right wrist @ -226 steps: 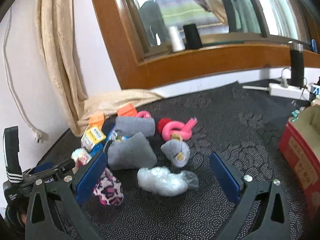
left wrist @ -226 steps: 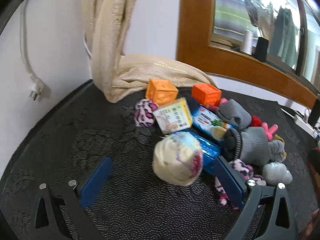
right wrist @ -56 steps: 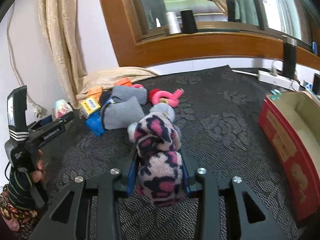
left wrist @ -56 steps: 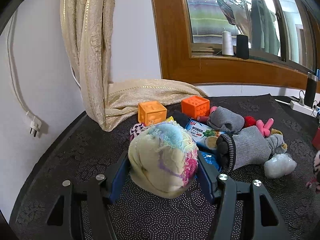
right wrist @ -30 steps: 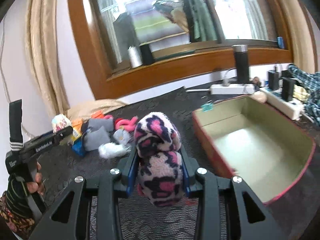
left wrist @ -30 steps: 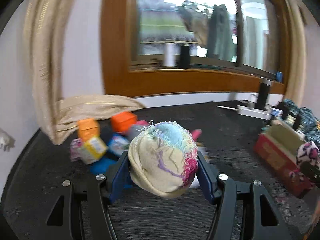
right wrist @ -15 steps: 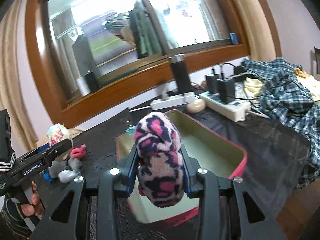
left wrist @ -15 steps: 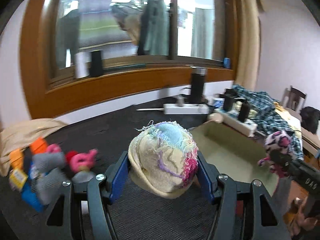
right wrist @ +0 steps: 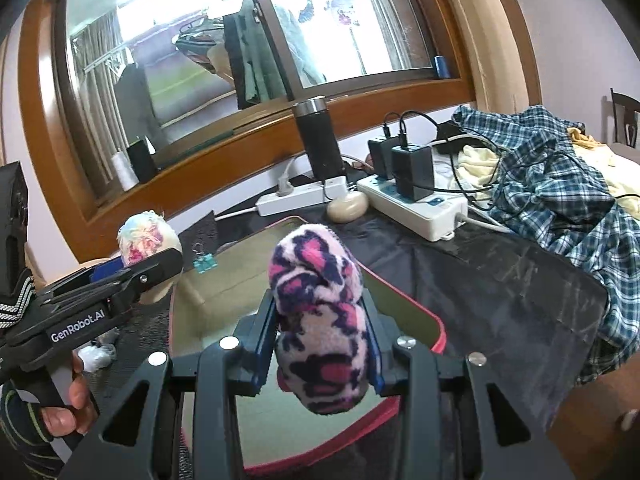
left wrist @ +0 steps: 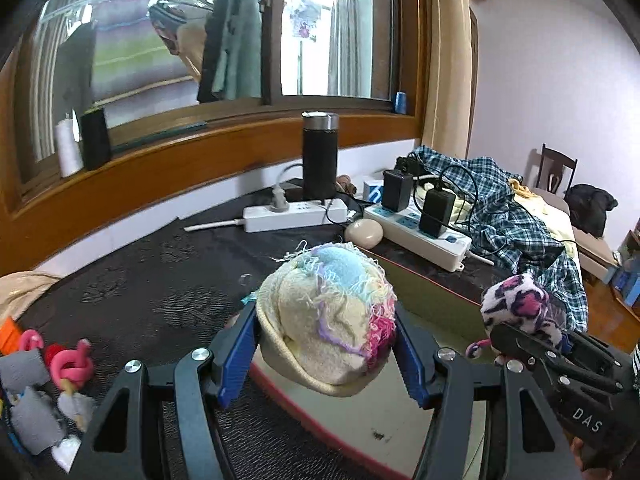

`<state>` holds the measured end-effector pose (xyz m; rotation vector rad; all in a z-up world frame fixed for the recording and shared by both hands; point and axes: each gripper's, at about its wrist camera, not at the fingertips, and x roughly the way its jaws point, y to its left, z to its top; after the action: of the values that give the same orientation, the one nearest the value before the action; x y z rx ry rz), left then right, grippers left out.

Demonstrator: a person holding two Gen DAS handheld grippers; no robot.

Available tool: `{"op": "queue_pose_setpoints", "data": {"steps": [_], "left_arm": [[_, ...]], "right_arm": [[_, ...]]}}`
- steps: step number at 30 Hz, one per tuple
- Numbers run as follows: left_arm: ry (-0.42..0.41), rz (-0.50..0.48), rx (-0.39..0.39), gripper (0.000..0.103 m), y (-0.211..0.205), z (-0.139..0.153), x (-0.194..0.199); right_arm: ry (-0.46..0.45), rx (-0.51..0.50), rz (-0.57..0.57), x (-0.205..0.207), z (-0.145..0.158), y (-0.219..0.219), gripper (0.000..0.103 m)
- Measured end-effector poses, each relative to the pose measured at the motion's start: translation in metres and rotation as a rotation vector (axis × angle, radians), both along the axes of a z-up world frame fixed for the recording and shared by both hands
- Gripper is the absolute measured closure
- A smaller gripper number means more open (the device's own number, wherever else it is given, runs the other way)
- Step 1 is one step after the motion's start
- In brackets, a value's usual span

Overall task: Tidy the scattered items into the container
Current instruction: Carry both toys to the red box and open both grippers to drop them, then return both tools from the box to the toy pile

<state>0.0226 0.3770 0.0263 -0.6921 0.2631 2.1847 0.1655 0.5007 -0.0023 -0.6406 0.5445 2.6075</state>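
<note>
Both claws hang over the red box [right wrist: 424,320]: the left gripper [left wrist: 326,344] clamps a pastel sock ball [left wrist: 328,316], the right gripper [right wrist: 322,344] a leopard sock [right wrist: 320,320]; the box floor lies straight below.

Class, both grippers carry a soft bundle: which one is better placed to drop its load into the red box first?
Probably right: the right gripper holds the leopard-print bundle over the red box; the left gripper's pastel bundle hangs nearer the rim.
</note>
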Motion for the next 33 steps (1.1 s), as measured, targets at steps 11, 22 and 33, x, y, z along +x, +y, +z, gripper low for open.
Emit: {"op": "queue_pose_setpoints", "data": {"steps": [11, 22, 33], "left_arm": [[-0.04, 0.014, 0.005, 0.018, 0.012, -0.014, -0.008], [-0.032, 0.023, 0.008, 0.018, 0.004, -0.01, -0.007], [-0.012, 0.047, 0.013, 0.018, -0.014, -0.001, -0.002]], "right_arm": [[-0.021, -0.027, -0.025, -0.004, -0.012, 0.011, 0.045], [-0.019, -0.024, -0.008, -0.007, -0.011, 0.003, 0.045], [0.003, -0.015, 0.003, -0.004, -0.004, -0.012, 0.045]]}}
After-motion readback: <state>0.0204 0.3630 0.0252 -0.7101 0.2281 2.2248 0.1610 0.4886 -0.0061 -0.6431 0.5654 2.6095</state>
